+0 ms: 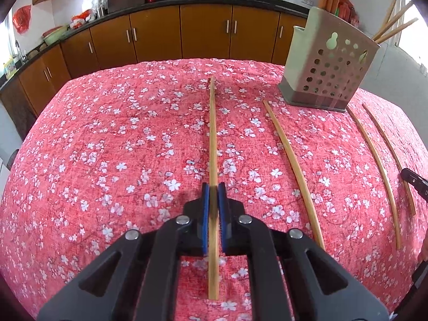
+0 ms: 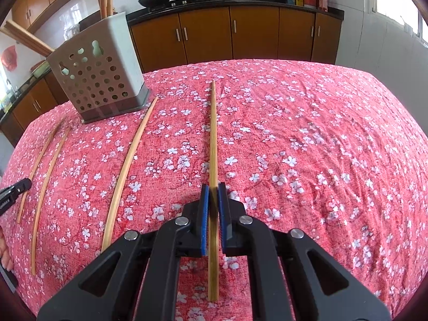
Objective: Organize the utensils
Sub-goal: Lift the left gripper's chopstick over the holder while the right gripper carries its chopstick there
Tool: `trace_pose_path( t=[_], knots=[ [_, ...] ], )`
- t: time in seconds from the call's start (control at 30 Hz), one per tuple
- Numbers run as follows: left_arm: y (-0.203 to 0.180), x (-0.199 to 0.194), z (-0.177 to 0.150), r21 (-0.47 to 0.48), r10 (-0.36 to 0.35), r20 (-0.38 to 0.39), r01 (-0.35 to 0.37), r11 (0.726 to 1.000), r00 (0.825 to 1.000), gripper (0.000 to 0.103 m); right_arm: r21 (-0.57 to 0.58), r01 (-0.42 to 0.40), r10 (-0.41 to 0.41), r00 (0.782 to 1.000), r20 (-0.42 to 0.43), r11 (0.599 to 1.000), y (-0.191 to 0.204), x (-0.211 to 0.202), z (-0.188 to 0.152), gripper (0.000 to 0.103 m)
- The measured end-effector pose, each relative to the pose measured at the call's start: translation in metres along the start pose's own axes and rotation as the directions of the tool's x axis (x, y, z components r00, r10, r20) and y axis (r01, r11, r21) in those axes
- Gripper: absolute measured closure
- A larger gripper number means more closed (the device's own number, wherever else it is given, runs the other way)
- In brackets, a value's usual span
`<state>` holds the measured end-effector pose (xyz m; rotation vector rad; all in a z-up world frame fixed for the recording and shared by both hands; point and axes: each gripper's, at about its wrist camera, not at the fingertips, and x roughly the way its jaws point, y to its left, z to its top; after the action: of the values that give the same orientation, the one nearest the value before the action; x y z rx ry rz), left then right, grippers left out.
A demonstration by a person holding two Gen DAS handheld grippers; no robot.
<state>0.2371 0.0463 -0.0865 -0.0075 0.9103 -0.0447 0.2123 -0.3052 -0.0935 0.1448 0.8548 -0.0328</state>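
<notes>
Left wrist view first: the left gripper (image 1: pixel 213 187) has its ribbed blue pads pinched onto a slim bamboo chopstick (image 1: pixel 212 133) that runs straight away toward the far side of the table. Its tip looks raised off the cloth, though that is hard to judge.

Three more chopsticks lie loose on the red floral tablecloth (image 1: pixel 107 147) to the right, the nearest of them (image 1: pixel 291 168) close beside the grey perforated utensil holder (image 1: pixel 331 67) (a boxy plastic caddy with round holes and a darker base), which stands at the far right with several thicker wooden sticks leaning out of its top.

From the right wrist view, the right gripper (image 2: pixel 213 187) likewise clamps a straight bamboo chopstick (image 2: pixel 213 139) between its blue pads. That holder (image 2: pixel 99 77) sits far left there, with a loose pale chopstick (image 2: pixel 128 160) lying just beside its base. The cloth is coarse-woven and slightly rumpled, printed with small white blossoms.
</notes>
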Motion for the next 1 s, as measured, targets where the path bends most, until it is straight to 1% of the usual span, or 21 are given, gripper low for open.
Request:
trace_pose_path(
  t=[0.17, 0.37, 0.47, 0.83, 1.0],
  knots=[
    [0.003, -0.021, 0.011, -0.011, -0.011, 0.055, 0.012, 1.0, 0.998, 0.095, 0.009, -0.03, 0.029, 0.993, 0.116, 1.0, 0.0, -0.035, 0.01, 0.095],
    [0.008, -0.048, 0.024, -0.03, -0.035, 0.126, 0.039, 0.999, 0.991, 0.095, 0.011, -0.037, 0.034, 0.983, 0.182, 0.999, -0.001, -0.056, 0.02, 0.095],
    [0.006, -0.053, 0.027, -0.027, -0.036, 0.141, 0.04, 0.999, 0.989, 0.095, 0.014, -0.038, 0.034, 0.982, 0.188, 0.999, -0.003, -0.058, 0.022, 0.095],
    [0.002, -0.055, 0.027, -0.022, -0.033, 0.145, 0.037, 0.999, 0.989, 0.095, 0.016, -0.037, 0.034, 0.981, 0.191, 0.999, -0.002, -0.056, 0.024, 0.095],
    [0.003, -0.059, 0.032, -0.023, -0.032, 0.158, 0.036, 0.999, 0.987, 0.095, 0.016, -0.04, 0.037, 0.979, 0.198, 0.999, -0.004, -0.057, 0.027, 0.095]
  ],
)
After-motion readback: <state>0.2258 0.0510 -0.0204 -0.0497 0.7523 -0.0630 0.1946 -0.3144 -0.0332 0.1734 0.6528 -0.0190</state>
